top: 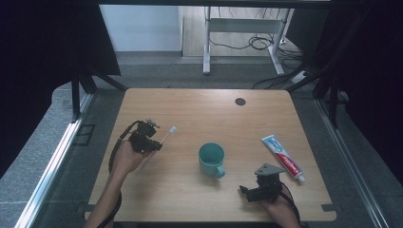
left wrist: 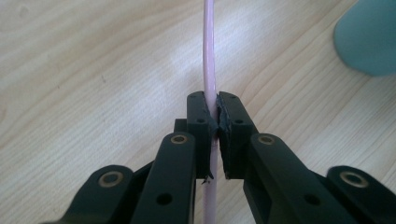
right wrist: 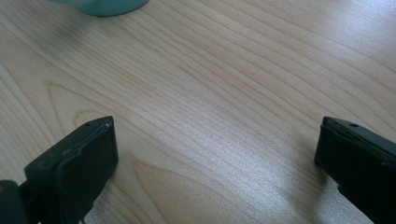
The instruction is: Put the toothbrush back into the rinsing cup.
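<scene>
The left gripper point(left wrist: 214, 122) is squeezed tight on the thin pink handle of a toothbrush point(left wrist: 209, 56). It holds the toothbrush above the left part of the wooden table point(top: 190, 109), and the white brush end point(top: 173, 129) points away toward the far side, maybe tipped up a little. A teal mug point(top: 211, 159) stands near, in the middle. The right gripper point(right wrist: 215, 154) is wide apart with nothing inside, low by the near edge. A toothpaste tube point(top: 283, 157) lies just past it.

Grey carpet floor point(top: 157, 71), white desk frame point(top: 242, 28) w/ loose cables point(top: 259, 42) behind, black curtains point(top: 43, 52) both sides.
</scene>
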